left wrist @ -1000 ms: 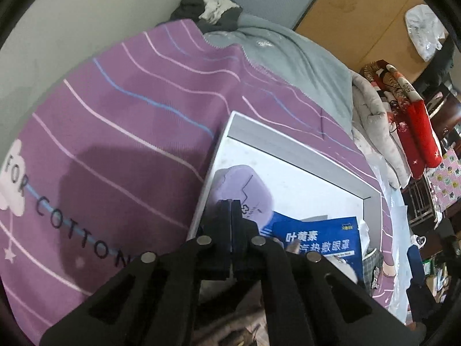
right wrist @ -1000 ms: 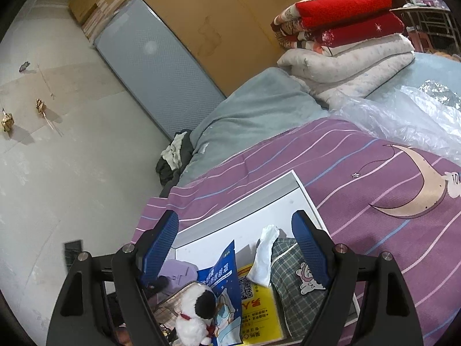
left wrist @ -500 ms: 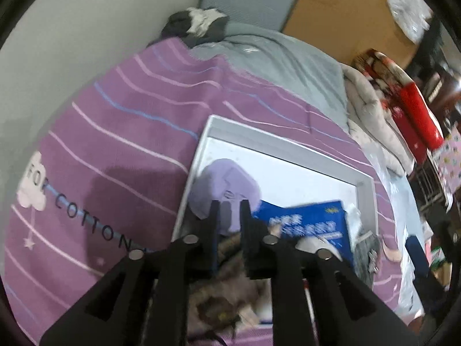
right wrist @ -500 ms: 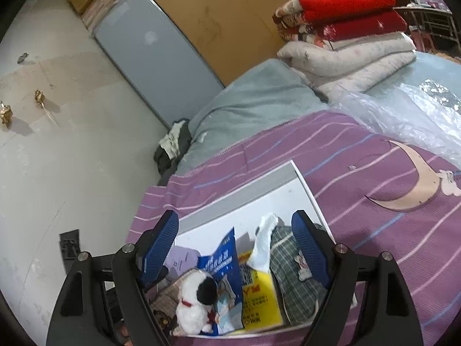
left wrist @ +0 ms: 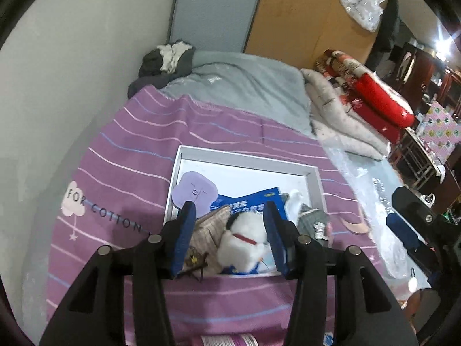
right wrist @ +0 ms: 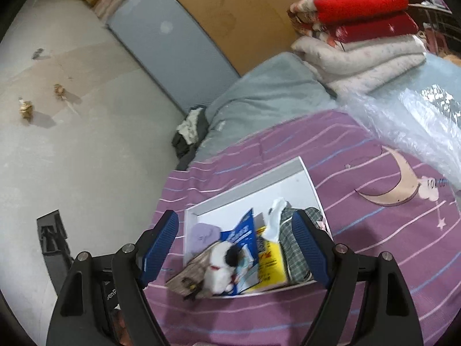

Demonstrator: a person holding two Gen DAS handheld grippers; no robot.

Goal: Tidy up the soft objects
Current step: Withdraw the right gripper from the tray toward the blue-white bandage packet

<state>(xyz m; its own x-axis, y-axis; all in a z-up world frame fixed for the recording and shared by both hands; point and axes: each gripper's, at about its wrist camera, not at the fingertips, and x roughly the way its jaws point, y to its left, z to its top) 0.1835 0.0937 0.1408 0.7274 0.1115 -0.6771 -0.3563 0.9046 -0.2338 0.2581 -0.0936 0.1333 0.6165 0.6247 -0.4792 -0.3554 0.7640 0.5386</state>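
In box (left wrist: pixel 313 186), plush (left wrist: pixel 245 239) partly hidden btwn spread, just-opened left fingers (left wrist: pixel 184 230) (right also spread)

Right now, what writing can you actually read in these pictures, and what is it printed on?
"FOR COTTON": on the purple striped bedsheet, beside its cloud drawing.
Blue packet in the white box: printed characters, too blurred to read.
Yellow packet: print too small to read.
Lilac pad: small mark, unreadable.

"FOR COTTON" on purple blanket (left wrist: pixel 138 173)
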